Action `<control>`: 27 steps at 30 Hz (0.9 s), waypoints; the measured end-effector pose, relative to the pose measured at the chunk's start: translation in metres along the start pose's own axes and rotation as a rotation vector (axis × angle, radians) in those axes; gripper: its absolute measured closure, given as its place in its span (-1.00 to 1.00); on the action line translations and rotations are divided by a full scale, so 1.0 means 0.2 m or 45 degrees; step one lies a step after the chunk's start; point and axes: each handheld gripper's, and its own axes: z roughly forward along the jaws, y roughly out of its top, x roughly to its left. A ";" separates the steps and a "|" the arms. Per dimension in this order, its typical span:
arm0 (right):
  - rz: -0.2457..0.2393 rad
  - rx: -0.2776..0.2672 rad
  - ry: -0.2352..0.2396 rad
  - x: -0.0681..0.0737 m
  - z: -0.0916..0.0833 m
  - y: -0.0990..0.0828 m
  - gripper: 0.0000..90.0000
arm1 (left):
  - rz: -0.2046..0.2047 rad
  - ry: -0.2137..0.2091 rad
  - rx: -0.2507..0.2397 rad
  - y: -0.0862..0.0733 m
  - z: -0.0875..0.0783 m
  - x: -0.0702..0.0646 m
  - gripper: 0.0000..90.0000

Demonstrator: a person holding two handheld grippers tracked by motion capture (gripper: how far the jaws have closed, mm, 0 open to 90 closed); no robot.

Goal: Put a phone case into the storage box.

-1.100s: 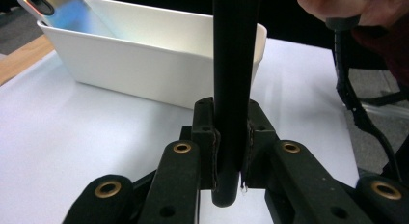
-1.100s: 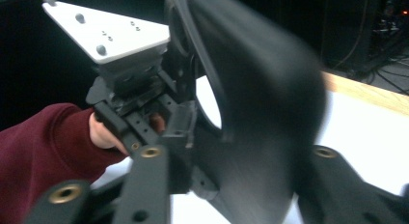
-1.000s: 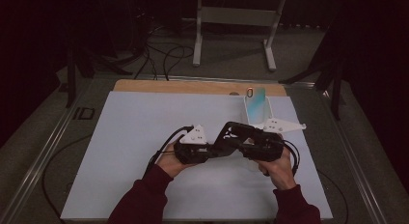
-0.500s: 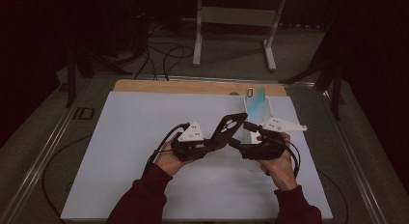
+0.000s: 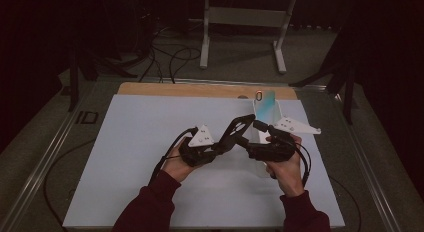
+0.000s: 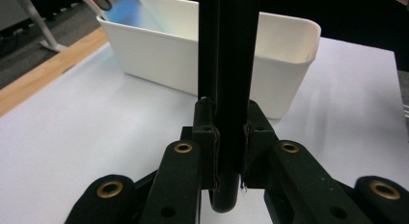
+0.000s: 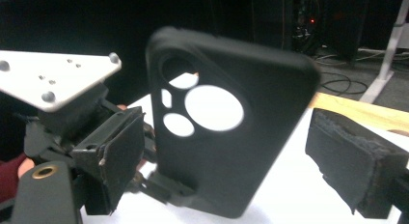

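You work in a dim room: a pale tabletop (image 5: 150, 142) with a wooden far edge, grey floor (image 5: 240, 57) beyond, a white metal stand (image 5: 245, 22) and loose cables (image 5: 165, 57).

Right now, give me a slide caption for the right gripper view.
Black phone case held up by the left gripper, between the right gripper's open jaws.

White bin (image 5: 263, 123) on the table's white mat (image 5: 130, 142), phone (image 5: 265, 98) leaning in the bin, wooden strip (image 5: 190, 89) along the far edge, white stand (image 5: 245, 22) and cables (image 5: 165, 57) on the floor behind
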 end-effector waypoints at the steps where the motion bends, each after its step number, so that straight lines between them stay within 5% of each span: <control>1: 0.005 0.000 -0.005 0.00 0.00 0.00 -0.71 | 0.002 0.000 0.002 0.00 0.00 0.00 0.79; 15: 0.095 -0.060 -0.048 0.01 0.06 0.02 -0.75 | 0.029 0.007 0.028 0.02 0.06 -0.06 0.79; 21: 0.084 -0.085 -0.068 0.02 0.06 0.03 -0.75 | 0.012 -0.037 0.007 0.03 0.07 -0.07 0.79; 27: 0.067 -0.083 -0.082 0.02 0.05 0.03 -0.71 | 0.008 -0.024 0.007 0.03 0.07 -0.06 0.79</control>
